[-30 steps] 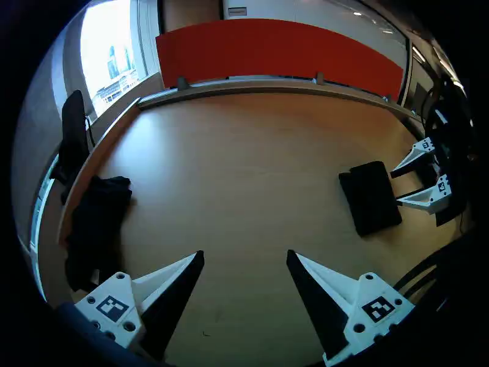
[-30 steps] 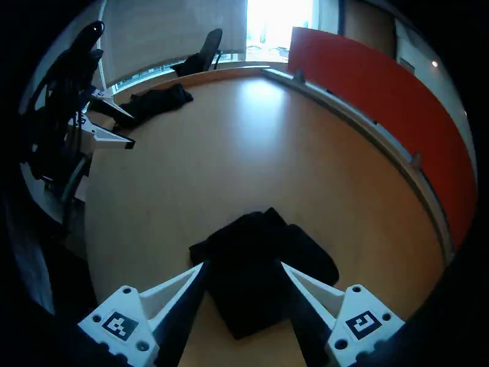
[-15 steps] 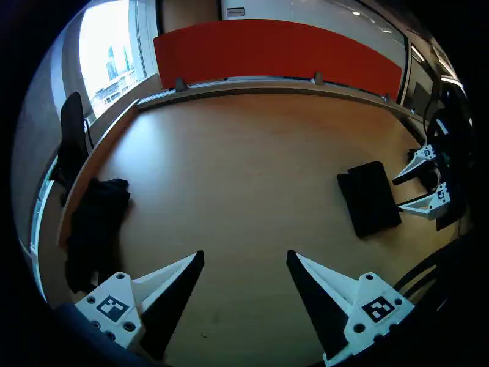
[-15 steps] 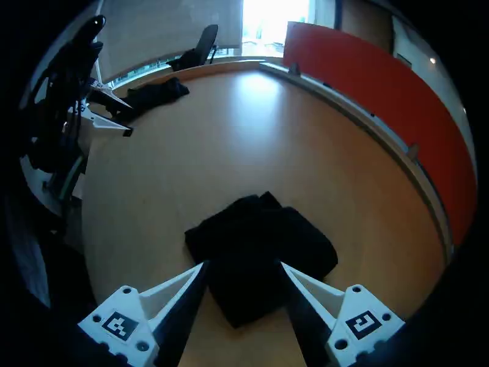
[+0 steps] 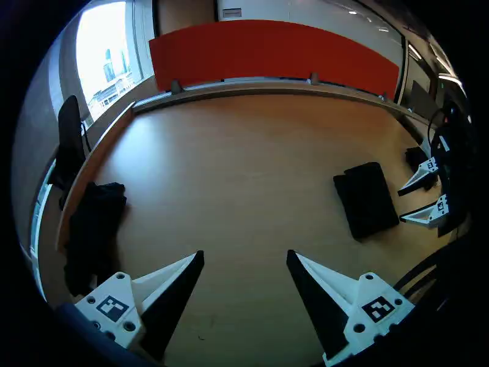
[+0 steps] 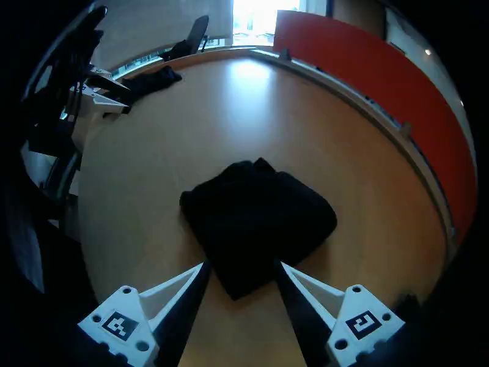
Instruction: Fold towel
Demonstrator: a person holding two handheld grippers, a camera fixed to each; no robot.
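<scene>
Lower centre, right gripper view: towel [image 6: 257,214] lay between wide jaws of right gripper [image 6: 242,266]. Left gripper [image 5: 244,254] gaped too. We judged a straight lift-off safest.

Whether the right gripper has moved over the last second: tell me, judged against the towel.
Yes. In the left gripper view the right gripper has drawn back from the folded towel, away to the right, leaving a gap.
</scene>
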